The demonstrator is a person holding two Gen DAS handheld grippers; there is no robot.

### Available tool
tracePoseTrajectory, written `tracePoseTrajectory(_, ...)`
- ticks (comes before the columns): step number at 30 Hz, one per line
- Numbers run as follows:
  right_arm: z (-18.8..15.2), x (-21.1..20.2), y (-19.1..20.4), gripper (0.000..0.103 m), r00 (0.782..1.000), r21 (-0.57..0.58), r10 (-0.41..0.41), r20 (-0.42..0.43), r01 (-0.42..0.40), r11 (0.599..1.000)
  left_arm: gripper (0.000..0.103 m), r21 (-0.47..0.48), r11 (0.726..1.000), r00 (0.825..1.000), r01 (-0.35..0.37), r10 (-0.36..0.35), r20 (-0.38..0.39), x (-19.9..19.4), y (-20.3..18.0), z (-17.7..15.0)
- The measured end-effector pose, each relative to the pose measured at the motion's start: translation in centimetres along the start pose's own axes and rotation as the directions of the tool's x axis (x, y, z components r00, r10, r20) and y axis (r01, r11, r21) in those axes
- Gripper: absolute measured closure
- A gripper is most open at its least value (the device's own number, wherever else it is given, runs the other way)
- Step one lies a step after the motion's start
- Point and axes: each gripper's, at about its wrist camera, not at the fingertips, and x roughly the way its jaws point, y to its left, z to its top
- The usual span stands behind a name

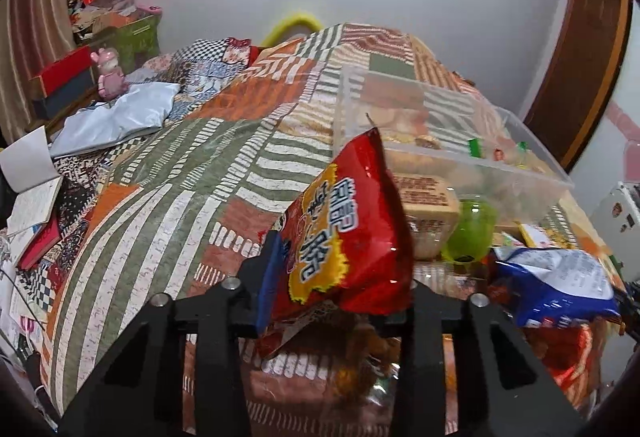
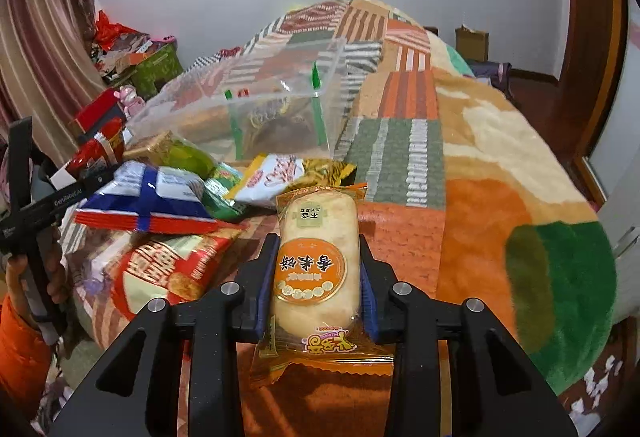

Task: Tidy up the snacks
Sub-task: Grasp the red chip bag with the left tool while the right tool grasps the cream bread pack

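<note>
A crinkly red snack bag with yellow lettering (image 1: 352, 233) is being held upright in the left gripper (image 1: 340, 301), clear plastic storage bin (image 1: 532, 157) lying ahead-right. An orange-wrapped pale rice cake (image 2: 316, 261) is being clamped lengthwise in the right gripper (image 2: 318, 277), bin ahead-left.

The left hand-held gripper (image 1: 336, 277) is raised, its 2 fingers clamped on a red snack bag (image 1: 348, 233). The right hand-held gripper (image 2: 316, 273) points forward, its 2 blue-padded fingers (image 2: 264, 277) pressed against both sides of a wrapped rice cake (image 2: 314, 261).
</note>
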Motion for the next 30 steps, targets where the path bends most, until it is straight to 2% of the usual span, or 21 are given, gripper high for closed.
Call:
tracePoseTrajectory(8,1.4,-2.0,0.9,0.071,0.997,-0.006,0.007,0.071,-0.007,1.0,0.081,0.009,0.998,0.998,0.06,-0.06,0.032,-2.9,-0.2,0.3)
tracePoseTrajectory(21,4.8,-2.8,3.5,0.071,0.984,-0.052,0.062,0.166,-0.054,0.997,0.081,0.071,0.991,0.986,0.116,-0.124,0.114,-7.0,-2.0,3.0)
tracePoseTrajectory(30,7.8,-1.3,4.7,0.071,0.974,-0.081,0.108,0.201,-0.094,0.992,0.081,0.083,0.985,0.976,0.149,-0.16,0.148,-6.7,-3.2,6.0)
